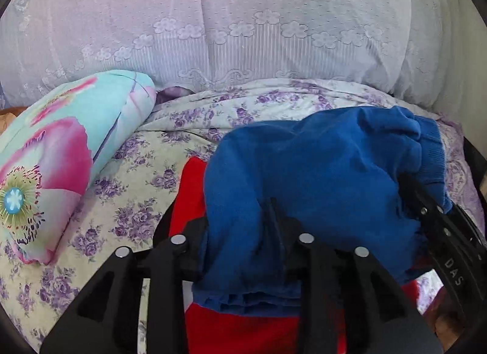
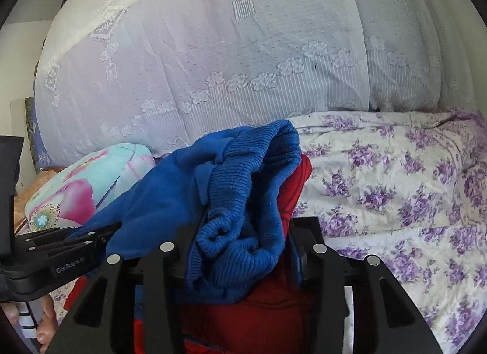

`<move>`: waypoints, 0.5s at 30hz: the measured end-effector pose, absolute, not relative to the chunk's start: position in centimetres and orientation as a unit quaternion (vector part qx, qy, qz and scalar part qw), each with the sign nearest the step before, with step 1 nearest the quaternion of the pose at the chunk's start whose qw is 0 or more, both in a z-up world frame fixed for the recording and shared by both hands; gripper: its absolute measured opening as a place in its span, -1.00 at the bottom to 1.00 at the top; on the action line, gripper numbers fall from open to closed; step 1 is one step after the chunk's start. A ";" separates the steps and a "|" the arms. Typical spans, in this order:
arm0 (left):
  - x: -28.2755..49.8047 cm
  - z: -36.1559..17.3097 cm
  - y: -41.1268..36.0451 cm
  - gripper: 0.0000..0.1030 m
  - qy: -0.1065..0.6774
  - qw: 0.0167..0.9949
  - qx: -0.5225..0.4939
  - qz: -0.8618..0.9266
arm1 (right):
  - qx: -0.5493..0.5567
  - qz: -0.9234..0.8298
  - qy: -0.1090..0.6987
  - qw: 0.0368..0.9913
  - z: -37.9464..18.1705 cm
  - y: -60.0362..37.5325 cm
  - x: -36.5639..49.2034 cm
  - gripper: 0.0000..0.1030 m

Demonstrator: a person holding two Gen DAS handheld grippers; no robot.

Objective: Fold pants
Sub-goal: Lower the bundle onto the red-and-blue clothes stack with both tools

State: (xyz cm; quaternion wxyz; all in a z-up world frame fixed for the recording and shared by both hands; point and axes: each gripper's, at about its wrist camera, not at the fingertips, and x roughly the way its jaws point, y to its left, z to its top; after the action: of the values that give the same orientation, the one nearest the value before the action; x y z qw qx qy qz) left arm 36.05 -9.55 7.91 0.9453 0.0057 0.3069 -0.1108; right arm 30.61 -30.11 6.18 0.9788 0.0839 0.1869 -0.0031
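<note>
My left jaws and right jaws each stand part open around bunched cloth of the blue pants, carried above the floral bed sheet; whether they pinch I cannot tell; no neat fold shows yet, so flattening remains.

pants on bedsheet, beside pillow

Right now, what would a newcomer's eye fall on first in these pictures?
The bright blue pants, bunched between both grippers, over red fabric in the foreground. To the left lies a turquoise pillow with a big pink flower, on the purple-flowered bedsheet, before a white lace curtain.
</note>
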 end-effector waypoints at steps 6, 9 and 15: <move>35.3 7.2 -9.1 -0.25 0.267 0.957 -0.018 -0.111 | 0.103 0.020 0.183 0.978 5.0 -31.1 30.9 0.23; 35.2 7.1 -7.3 0.45 0.252 0.962 -0.056 -0.086 | 0.104 0.017 0.166 0.980 5.4 -31.1 30.1 0.43; 34.6 8.4 -3.8 0.62 0.251 0.955 -0.111 -0.110 | 0.097 -0.022 0.082 0.992 8.5 -30.8 26.3 0.55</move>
State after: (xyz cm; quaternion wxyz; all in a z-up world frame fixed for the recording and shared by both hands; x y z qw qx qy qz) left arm 34.64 -3.78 8.41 0.9552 -0.1114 0.2514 -0.1096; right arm 26.32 -30.84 8.47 0.9916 0.0973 0.0824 -0.0220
